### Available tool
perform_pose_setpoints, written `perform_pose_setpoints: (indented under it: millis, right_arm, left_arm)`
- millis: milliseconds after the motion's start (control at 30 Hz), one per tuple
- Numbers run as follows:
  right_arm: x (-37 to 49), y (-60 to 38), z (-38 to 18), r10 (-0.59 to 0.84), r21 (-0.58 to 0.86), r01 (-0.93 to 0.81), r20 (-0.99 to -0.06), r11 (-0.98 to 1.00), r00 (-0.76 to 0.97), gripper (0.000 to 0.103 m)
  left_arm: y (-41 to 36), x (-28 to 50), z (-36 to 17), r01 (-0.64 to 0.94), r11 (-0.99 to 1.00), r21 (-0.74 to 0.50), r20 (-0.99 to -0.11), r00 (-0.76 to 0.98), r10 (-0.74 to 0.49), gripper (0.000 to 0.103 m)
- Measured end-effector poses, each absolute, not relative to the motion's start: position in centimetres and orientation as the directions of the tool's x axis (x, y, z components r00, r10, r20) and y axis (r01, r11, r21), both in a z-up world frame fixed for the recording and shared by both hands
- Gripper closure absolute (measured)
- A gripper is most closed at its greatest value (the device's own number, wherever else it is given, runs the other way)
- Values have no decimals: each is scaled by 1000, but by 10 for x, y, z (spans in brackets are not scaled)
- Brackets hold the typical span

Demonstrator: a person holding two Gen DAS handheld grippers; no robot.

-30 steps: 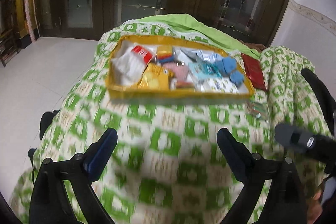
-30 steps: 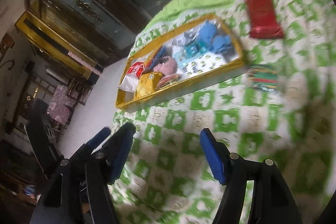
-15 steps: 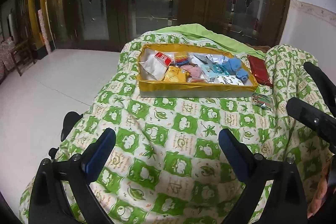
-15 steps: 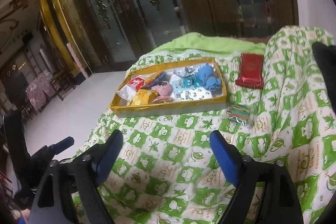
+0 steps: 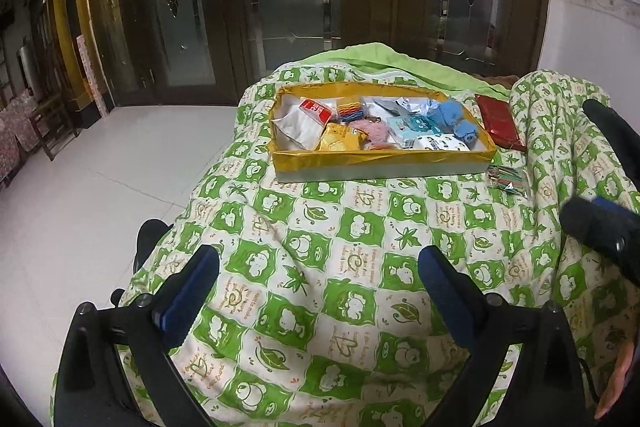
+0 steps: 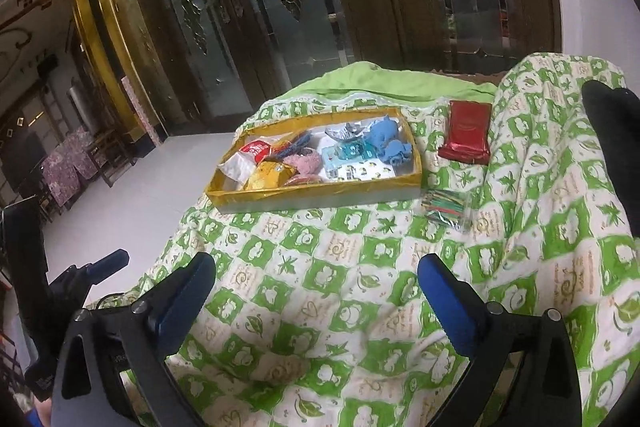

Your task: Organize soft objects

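Left gripper (image 5: 318, 281), lower frame: jaws wide, released, empty above the quilt (image 5: 320, 227). Right gripper (image 6: 316, 285): jaws opening, nothing between them; yellow tray (image 6: 320, 193) at centre frame.

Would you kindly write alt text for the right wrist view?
A yellow tray of small soft packets sits on a green-and-white quilt, with a red packet and a clear bag of coloured sticks beside it. The right gripper hangs empty, jaws opening.

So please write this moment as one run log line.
left gripper: open, empty | right gripper: opening, empty | gold tray: filled | red packet, clear packet: on quilt
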State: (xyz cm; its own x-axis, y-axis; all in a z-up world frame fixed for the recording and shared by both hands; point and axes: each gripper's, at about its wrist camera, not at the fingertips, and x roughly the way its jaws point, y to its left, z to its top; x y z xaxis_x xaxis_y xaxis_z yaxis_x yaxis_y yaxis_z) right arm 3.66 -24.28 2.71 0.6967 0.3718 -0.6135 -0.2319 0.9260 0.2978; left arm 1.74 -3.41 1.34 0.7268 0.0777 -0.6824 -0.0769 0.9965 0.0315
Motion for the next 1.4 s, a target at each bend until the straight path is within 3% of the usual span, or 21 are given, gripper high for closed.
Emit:
perform_pose_setpoints:
  millis: [200, 800, 1400]
  right_arm:
    - [17, -253, 24, 355, 313, -188, -656, 931, 666, 1]
    - [4, -250, 49, 286, 195, -215, -506, 957, 813, 1]
    - [8, -246, 42, 284, 188, -215, -544, 958, 789, 1]
  left_arm:
    - [-37, 15, 12, -80, 996, 44, -682, 726, 89, 0]
    - [-36, 13, 26, -107, 994, 34, -651, 752, 104, 0]
    - [-25, 6, 42, -129, 992, -15, -621, 778, 92, 0]
